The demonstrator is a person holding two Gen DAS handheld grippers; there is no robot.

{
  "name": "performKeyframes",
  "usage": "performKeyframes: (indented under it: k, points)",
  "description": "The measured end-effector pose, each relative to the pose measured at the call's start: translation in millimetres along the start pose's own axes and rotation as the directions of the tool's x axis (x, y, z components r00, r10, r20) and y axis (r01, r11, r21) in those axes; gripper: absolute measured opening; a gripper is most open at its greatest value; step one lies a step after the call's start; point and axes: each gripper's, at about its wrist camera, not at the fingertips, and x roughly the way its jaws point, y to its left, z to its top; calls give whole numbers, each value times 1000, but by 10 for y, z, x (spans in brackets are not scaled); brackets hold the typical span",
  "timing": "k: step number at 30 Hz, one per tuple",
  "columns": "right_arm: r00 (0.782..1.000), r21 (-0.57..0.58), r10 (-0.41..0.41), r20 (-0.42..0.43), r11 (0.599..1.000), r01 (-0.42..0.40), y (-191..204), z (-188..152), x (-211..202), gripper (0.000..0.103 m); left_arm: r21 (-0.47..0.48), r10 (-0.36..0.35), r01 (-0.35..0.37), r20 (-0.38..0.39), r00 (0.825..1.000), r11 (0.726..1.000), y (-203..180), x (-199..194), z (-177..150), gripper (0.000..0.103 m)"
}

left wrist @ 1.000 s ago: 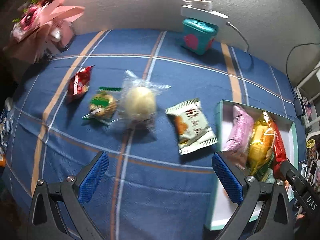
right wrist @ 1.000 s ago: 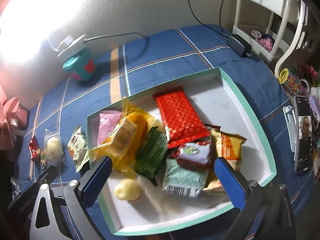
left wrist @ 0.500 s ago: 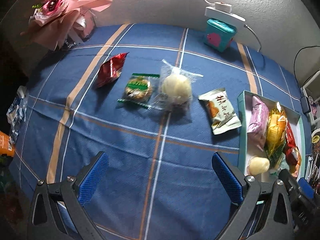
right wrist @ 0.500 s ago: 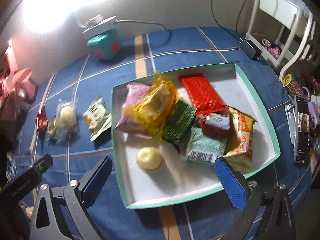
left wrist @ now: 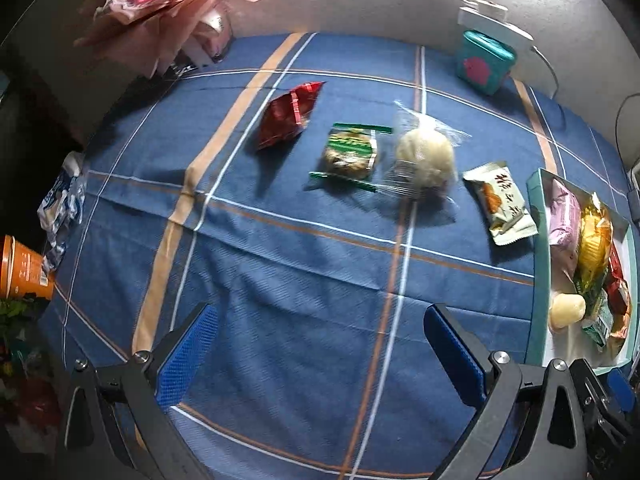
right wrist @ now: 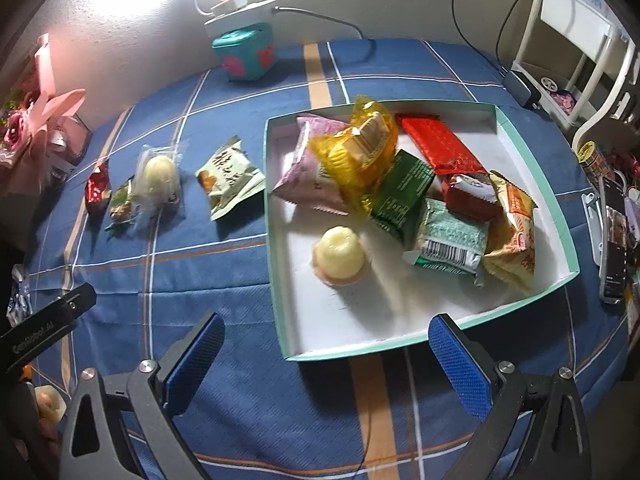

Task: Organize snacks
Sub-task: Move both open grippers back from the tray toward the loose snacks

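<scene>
**Four snacks on the cloth, the rest in the box**

I see four snacks in a row on the blue plaid tablecloth (left wrist: 304, 280): a red packet (left wrist: 288, 116), a green-labelled cookie pack (left wrist: 350, 152), a pale round bun in clear wrap (left wrist: 425, 153) and a cream-green packet (left wrist: 500, 204), the last lying just beside the box wall. The teal-rimmed box (right wrist: 532, 300) sits to their right and holds a pile of wrapped snacks: a pink pack (right wrist: 316, 176), a yellow pack (right wrist: 360, 152) on top of it, a long red bar (right wrist: 440, 148), plus a loose jelly cup (right wrist: 340, 256) on the bare white floor (labels too blurred for me to read).

My left gripper (left wrist: 320, 354) hovers over bare cloth, jaws spread wide, nothing between them. My right gripper (right wrist: 328, 360) hangs above the box's near edge, equally wide, also empty.

Against the wall stands a teal container (right wrist: 246, 54) under a white power strip (right wrist: 240, 8).
</scene>
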Motion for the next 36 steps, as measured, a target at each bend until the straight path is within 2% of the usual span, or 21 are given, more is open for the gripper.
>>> performKeyframes:
  k: [12, 21, 24, 36]
  points:
    - [1000, -42, 10, 26, 999, -9, 253, 39, -42, 103, -64, -28, 31, 38, 999, 997, 259, -111, 149, 103]
    - [997, -66, 52, 49, 997, -49, 464, 197, 47, 103, -148, -42, 53, 74, 996, 988, 536, -176, 369, 103]
    - [996, -78, 74, 58, 995, -69, 533, 261, 65, 103, -161, -67, 82, 99, 993, 984, 595, -239, 463, 103]
    - [986, -130, 104, 131, 988, -87, 720, 593, 56, 103, -164, -103, 125, 133, 986, 979, 514, -163, 829, 103]
